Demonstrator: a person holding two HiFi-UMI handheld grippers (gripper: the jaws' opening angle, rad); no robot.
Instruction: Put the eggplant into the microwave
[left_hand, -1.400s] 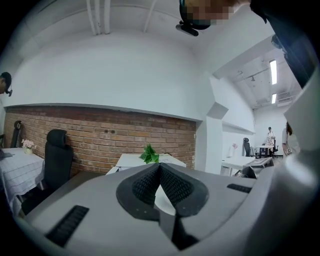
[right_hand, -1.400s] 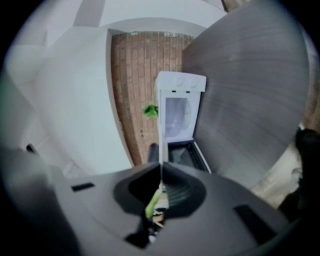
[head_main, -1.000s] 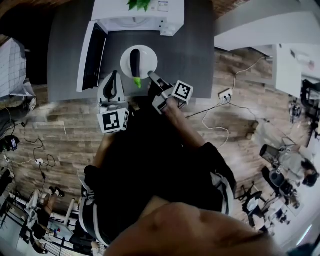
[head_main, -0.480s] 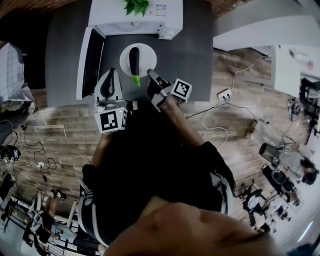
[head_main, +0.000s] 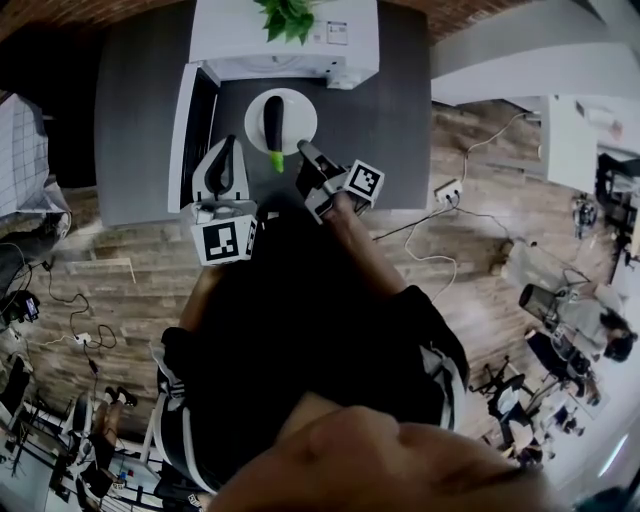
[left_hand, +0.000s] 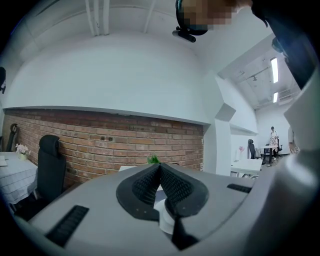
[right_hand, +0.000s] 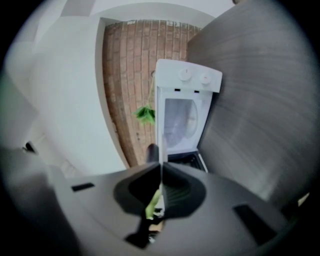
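A dark eggplant (head_main: 272, 124) with a green stem lies on a white plate (head_main: 298, 115) over the dark grey table (head_main: 380, 110), just in front of the white microwave (head_main: 285, 40). The microwave door (head_main: 190, 125) stands open to the left. My right gripper (head_main: 305, 156) is shut on the plate's near rim. In the right gripper view the rim (right_hand: 160, 152) shows as a thin white edge between the jaws of that gripper (right_hand: 160, 167), with the eggplant (right_hand: 151, 152) beside it. My left gripper (head_main: 226, 158) is shut and empty beside the open door. In its own view that gripper (left_hand: 159, 167) points up at a brick wall.
A green plant (head_main: 290, 14) stands on top of the microwave (right_hand: 185, 115). The table's front edge runs just under both grippers. Cables and a power strip (head_main: 450, 188) lie on the wooden floor to the right. A black chair (left_hand: 50, 160) stands by the brick wall.
The head camera has shifted slightly. The plate, the eggplant and both grippers keep the same places relative to the microwave.
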